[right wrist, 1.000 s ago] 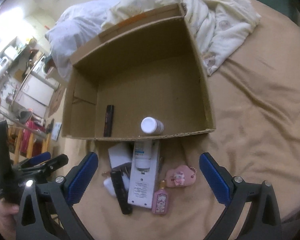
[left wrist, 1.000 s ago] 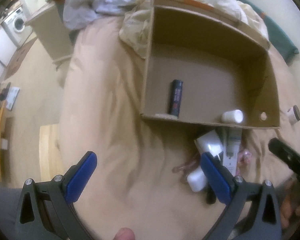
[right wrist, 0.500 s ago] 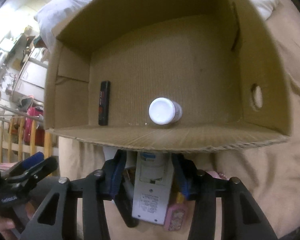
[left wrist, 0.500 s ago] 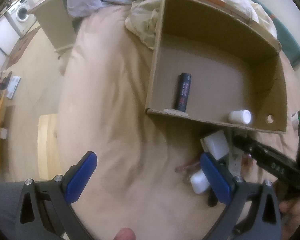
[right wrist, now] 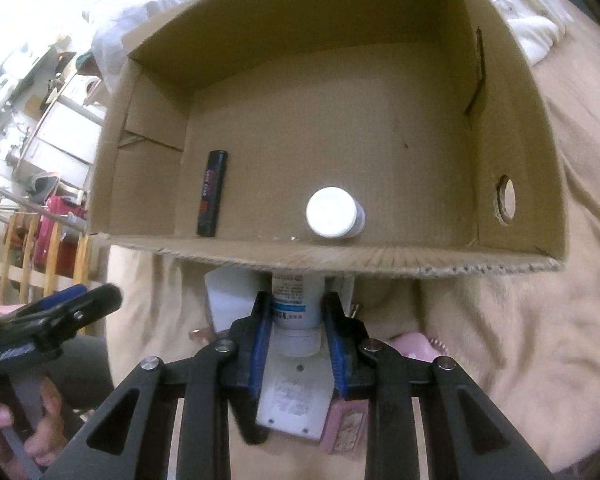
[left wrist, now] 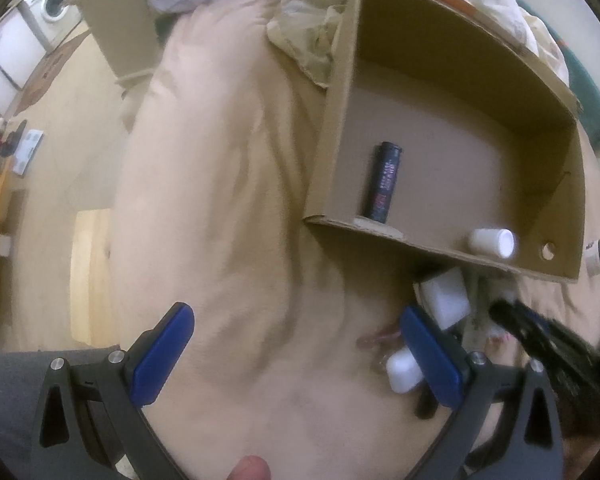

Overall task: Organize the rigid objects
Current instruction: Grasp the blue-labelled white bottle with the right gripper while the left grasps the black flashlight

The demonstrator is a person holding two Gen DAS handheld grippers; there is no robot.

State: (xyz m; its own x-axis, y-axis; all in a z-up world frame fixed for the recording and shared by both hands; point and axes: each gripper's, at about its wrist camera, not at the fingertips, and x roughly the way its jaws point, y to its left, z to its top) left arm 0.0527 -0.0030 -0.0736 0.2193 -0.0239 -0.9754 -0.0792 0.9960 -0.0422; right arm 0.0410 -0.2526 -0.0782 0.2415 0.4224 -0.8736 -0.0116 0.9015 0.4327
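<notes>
A cardboard box [right wrist: 340,258] lies open on the beige bedspread, with a black tube [right wrist: 212,194] and a white-capped bottle [right wrist: 332,212] inside. Just in front of it a white tube with a blue label [right wrist: 294,308] lies on a flat white device [right wrist: 290,396], beside a pink perfume bottle [right wrist: 346,428]. My right gripper [right wrist: 296,300] is closing, and its blue pads sit against both sides of that white tube. To the left, my left gripper [left wrist: 296,314] hangs open over bare bedspread with nothing between its fingers.
A white block-shaped charger [left wrist: 446,296] and a small white case [left wrist: 402,370] lie by the pile. A small jar [left wrist: 596,256] stands right of the box. Crumpled bedding [left wrist: 308,40] lies behind the box. The bed's left edge drops to the floor [left wrist: 60,152].
My right gripper came down to the pile before the box, and its wide jaws narrowed around the white tube. The left gripper stayed open and barely shifted.
</notes>
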